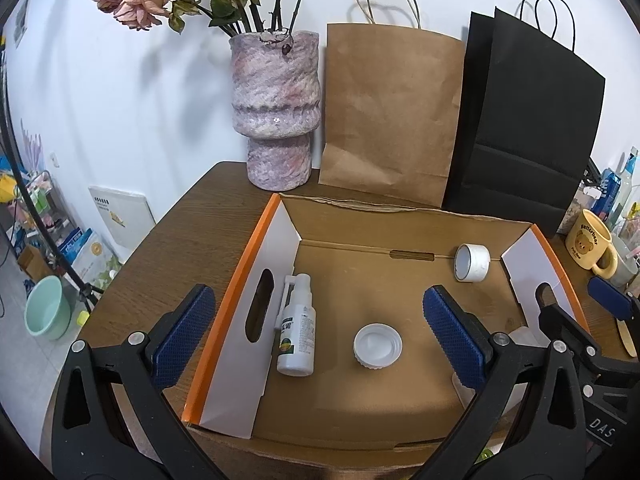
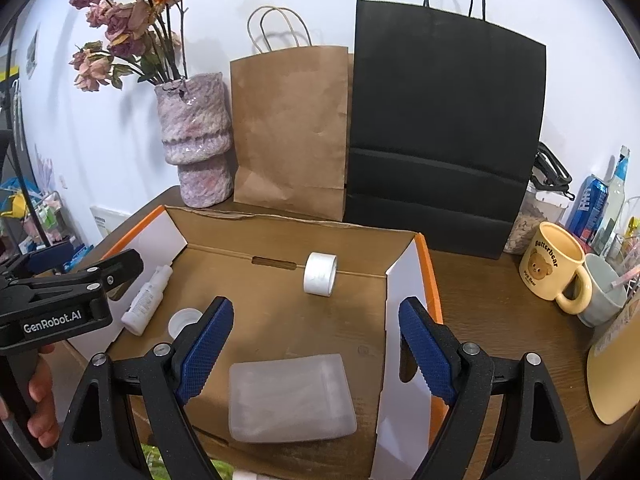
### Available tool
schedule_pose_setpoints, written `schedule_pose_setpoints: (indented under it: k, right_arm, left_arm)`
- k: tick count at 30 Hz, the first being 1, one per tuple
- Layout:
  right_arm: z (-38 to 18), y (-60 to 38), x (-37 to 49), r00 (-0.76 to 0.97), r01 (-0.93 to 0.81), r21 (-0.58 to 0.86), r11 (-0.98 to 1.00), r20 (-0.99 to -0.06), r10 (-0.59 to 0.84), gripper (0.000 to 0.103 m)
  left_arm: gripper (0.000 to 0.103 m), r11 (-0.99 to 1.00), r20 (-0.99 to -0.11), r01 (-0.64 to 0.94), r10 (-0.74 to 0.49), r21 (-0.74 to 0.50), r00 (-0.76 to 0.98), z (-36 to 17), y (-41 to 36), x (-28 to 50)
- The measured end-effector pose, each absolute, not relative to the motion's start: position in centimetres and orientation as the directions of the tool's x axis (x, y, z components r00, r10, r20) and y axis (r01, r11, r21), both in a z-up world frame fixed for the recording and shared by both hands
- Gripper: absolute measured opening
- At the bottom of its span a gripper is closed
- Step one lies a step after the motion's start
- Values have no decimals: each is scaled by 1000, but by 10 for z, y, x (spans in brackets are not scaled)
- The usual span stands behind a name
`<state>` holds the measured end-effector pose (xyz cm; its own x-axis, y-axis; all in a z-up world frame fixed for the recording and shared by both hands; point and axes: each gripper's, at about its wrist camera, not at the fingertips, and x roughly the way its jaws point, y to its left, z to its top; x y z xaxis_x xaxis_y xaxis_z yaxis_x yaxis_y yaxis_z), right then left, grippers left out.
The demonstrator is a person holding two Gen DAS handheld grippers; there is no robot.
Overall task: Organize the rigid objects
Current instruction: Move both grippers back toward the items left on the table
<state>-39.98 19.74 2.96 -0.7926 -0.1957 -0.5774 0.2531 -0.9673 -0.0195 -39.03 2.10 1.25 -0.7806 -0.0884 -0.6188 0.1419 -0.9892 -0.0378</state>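
Showing only rightward — frosted container (image 2: 290, 398) between right tongs (image 2: 316, 344).

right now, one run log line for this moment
left gripper: open, empty | right gripper: open, empty | cardboard box: holds spray bottle, white cap, tape roll, frosted container

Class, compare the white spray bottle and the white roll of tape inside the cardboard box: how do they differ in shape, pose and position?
The white spray bottle is long with a printed label; the white roll of tape is a short, plain, hollow ring. The bottle lies flat on its side; the tape stands on its edge. The bottle rests by the left wall of the cardboard box, the tape near the far right corner. Both are white and ungripped.
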Motion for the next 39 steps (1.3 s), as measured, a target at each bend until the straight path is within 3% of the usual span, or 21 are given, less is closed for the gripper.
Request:
schedule_pose_setpoints:
  k: [39]
  right_arm:
    - [20, 234, -299, -829, 252, -38, -967, -525, -196, 89]
  left_arm:
    - [103, -997, -577, 70, -64, 13, -814, 1, 50, -290]
